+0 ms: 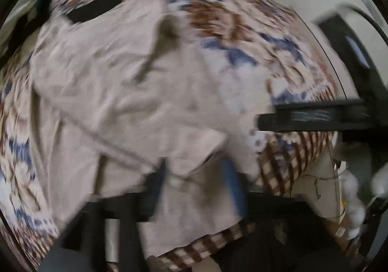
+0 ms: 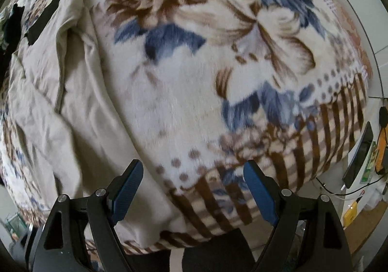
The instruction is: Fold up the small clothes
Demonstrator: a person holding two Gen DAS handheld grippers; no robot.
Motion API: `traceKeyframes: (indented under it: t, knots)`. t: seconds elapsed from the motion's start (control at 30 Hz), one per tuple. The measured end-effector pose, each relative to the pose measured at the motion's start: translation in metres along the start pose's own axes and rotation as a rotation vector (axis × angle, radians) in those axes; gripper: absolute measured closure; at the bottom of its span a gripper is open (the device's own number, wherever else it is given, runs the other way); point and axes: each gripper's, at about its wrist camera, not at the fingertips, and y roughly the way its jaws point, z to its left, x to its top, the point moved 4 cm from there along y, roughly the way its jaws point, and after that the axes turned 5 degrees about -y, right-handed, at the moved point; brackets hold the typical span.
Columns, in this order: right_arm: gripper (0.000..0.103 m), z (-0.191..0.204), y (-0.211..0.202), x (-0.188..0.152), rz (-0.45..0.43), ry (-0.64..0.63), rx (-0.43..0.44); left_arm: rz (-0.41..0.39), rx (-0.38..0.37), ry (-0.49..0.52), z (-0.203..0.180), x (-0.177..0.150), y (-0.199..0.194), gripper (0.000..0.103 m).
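A beige garment (image 1: 116, 82) with a dark waistband (image 1: 97, 8) lies crumpled on a floral blanket (image 1: 230, 19). The left wrist view is blurred by motion. My left gripper (image 1: 196, 189) sits low over the garment's near edge; its fingers stand apart with cloth between them, and a grip cannot be made out. In the right wrist view the garment (image 2: 60, 92) lies at the left. My right gripper (image 2: 192, 189) is open and empty above the blanket (image 2: 194, 65), right of the garment. The right gripper's finger (image 1: 310, 118) shows at the right of the left wrist view.
The blanket's striped border (image 2: 303, 150) hangs over the bed's near right edge. A phone (image 2: 359, 155), cables and a yellow object (image 2: 351, 209) lie on the floor at the right. Dark clothes (image 2: 14, 19) sit at the far left.
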Motion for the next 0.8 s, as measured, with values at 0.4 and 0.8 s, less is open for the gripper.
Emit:
traceKeyframes:
  t: [0.4, 0.8]
  knots:
    - [0.059, 0.035, -0.039, -0.048, -0.099, -0.158, 0.235, -0.06, 0.288, -0.402, 0.158, -0.034, -0.02, 0.028]
    - [0.049, -0.043, -0.003, -0.11, 0.107, -0.089, 0.299, 0.02, 0.168, -0.611, 0.207, -0.135, -0.027, 0.028]
